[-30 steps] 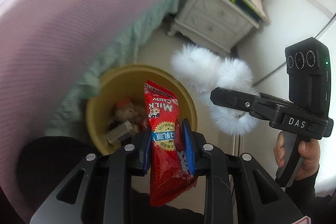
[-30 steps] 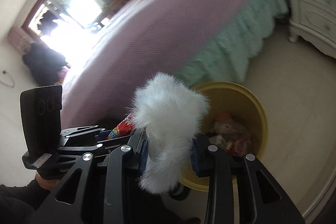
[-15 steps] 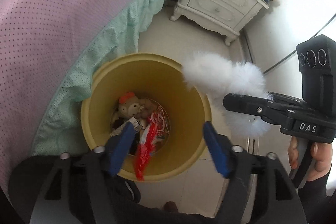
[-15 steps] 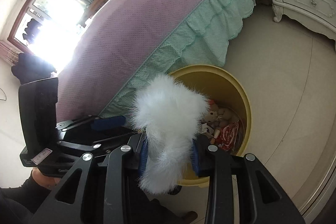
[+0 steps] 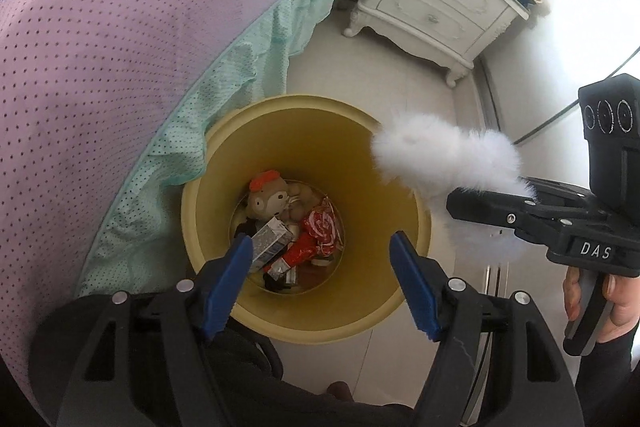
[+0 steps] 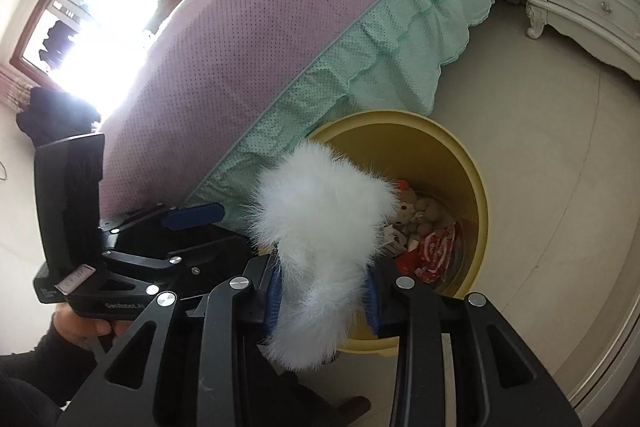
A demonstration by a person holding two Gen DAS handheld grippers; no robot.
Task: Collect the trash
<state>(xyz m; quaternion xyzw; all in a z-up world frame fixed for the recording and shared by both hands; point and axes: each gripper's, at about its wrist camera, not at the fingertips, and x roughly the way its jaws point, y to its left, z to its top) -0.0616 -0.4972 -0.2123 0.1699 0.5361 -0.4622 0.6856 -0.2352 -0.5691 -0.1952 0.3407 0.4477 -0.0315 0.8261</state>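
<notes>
A yellow bin (image 5: 304, 103) stands on the floor beside the bed. My left gripper (image 5: 320, 247) hovers over its mouth, open, with nothing between the blue pads. At the bin's bottom the red candy bag (image 5: 316, 239) lies among a small plush toy (image 5: 268, 199) and a silver carton (image 5: 272, 239). My right gripper (image 6: 322, 275) is shut on a white fluffy thing (image 6: 324, 207), and its jaws are starting to open while the pads still press the fur. The fluff (image 5: 440, 159) hangs at the bin's right rim (image 6: 476, 195). A hand holds each gripper.
A bed with a purple cover (image 5: 120, 47) and a green frilled skirt (image 5: 248, 67) closes off the left, touching the bin. A white nightstand (image 5: 436, 3) with papers on top stands beyond on the pale floor. A bright window (image 6: 88, 27) lies across the bed.
My left gripper opened and the red candy bag dropped into the bin. Both grippers sank closer to the bin. The right one kept the fluff.
</notes>
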